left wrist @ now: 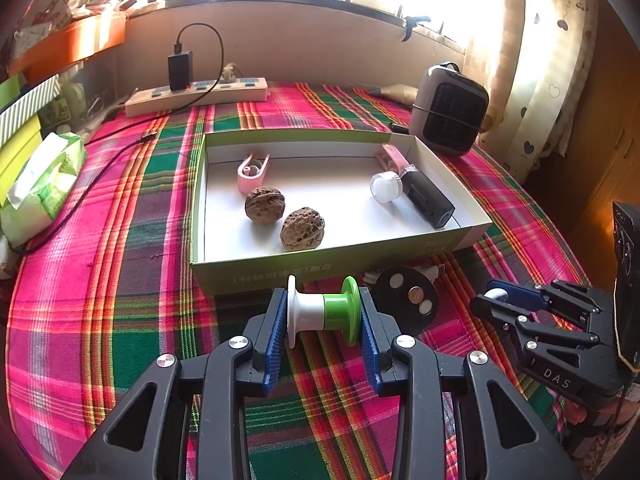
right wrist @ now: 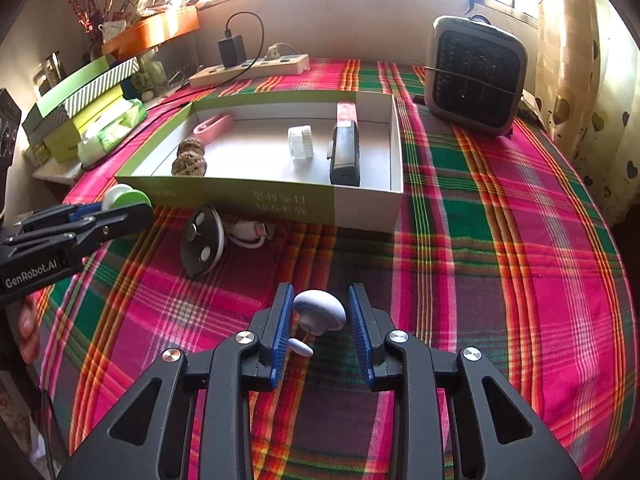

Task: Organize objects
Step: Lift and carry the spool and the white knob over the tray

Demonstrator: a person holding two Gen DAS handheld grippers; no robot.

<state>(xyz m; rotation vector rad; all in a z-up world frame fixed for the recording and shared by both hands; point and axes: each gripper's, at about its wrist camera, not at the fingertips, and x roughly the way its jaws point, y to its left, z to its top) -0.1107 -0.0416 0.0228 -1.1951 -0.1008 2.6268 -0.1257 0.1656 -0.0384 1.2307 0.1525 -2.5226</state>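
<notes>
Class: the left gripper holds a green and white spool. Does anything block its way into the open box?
Only the box's near wall, straight ahead of the spool in the left gripper; it must go over that. Inside, the floor past the two walnuts is bare.

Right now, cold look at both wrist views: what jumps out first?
The loud pink-and-green plaid cloth covering the table, with an open green-sided box in the middle holding two walnuts, a pink clip and a black device. Next, the left claw shut on a white-and-green spool just in front of the box. The right claw stands open around a pale mushroom-shaped piece on the cloth.
</notes>
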